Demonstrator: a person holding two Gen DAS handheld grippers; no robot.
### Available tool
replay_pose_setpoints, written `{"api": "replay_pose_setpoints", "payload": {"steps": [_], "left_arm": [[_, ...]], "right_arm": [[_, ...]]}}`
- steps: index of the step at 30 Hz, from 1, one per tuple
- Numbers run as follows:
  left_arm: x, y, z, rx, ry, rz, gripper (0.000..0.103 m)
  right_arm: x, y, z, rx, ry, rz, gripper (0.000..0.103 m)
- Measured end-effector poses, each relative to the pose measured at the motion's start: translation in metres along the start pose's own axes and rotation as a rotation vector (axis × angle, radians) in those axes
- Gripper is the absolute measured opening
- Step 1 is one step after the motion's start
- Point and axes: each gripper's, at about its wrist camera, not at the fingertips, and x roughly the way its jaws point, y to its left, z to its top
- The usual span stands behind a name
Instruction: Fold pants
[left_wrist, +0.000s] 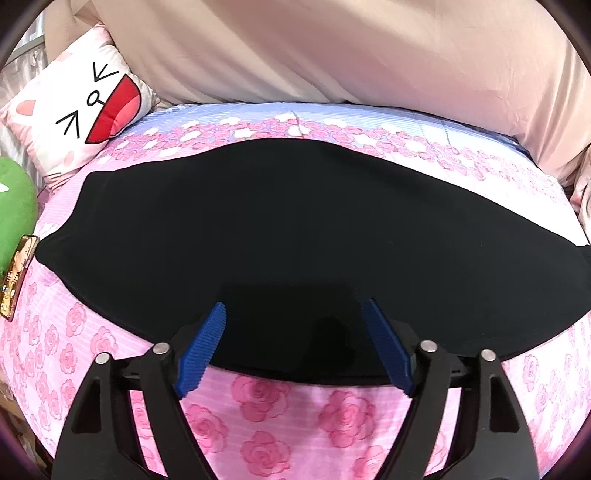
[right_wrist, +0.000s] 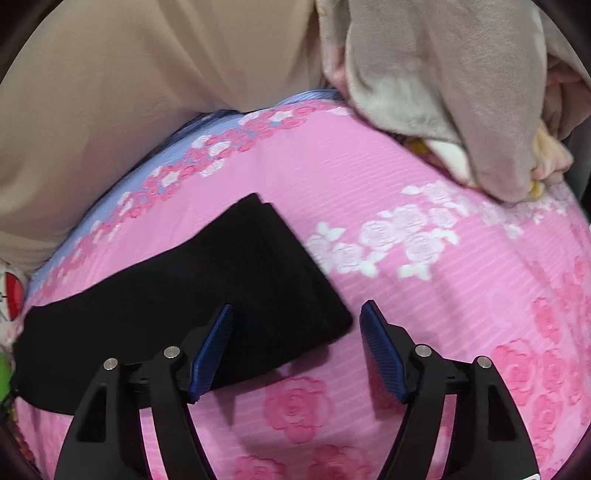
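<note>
Black pants (left_wrist: 273, 229) lie flat across a pink rose-print bedspread (left_wrist: 280, 417), folded lengthwise into one long band. My left gripper (left_wrist: 293, 308) hovers over the band's near edge around its middle, jaws open, blue pads (left_wrist: 201, 350) wide apart with only cloth below them. In the right wrist view the same pants (right_wrist: 207, 288) end in a squared, layered end at the centre. My right gripper (right_wrist: 295, 308) stands open over that end's near corner; its left pad (right_wrist: 212, 350) is above the cloth, the right pad (right_wrist: 384, 350) above bare bedspread (right_wrist: 424, 184). Neither holds anything.
A beige duvet (left_wrist: 332, 51) is heaped along the far side. A white cartoon-face cushion (left_wrist: 85, 110), a green plush (left_wrist: 14, 206) and a phone (left_wrist: 14, 277) sit at the left. A crumpled grey-and-floral blanket (right_wrist: 461, 85) lies at the far right.
</note>
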Motion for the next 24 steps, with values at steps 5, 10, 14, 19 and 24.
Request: {"api": "replay_pose_setpoints", "payload": {"steps": [5, 10, 14, 19, 24], "left_arm": [[0.001, 0.016, -0.001, -0.027, -0.001, -0.003, 0.078], [-0.001, 0.036, -0.003, -0.054, -0.011, -0.004, 0.078], [-0.002, 0.049, -0.003, -0.073, -0.023, -0.015, 0.078], [-0.008, 0.06, -0.005, -0.095, -0.046, -0.044, 0.079], [-0.017, 0.072, -0.009, -0.092, -0.063, -0.054, 0.079]], "right_arm": [[0.004, 0.01, -0.001, 0.01, 0.002, 0.034, 0.017], [-0.024, 0.031, -0.002, 0.067, -0.068, 0.102, 0.016], [-0.056, 0.104, 0.007, -0.044, -0.12, 0.203, 0.016], [-0.068, 0.237, -0.002, -0.251, -0.093, 0.385, 0.017], [-0.033, 0.355, -0.043, -0.403, 0.027, 0.51, 0.017]]}}
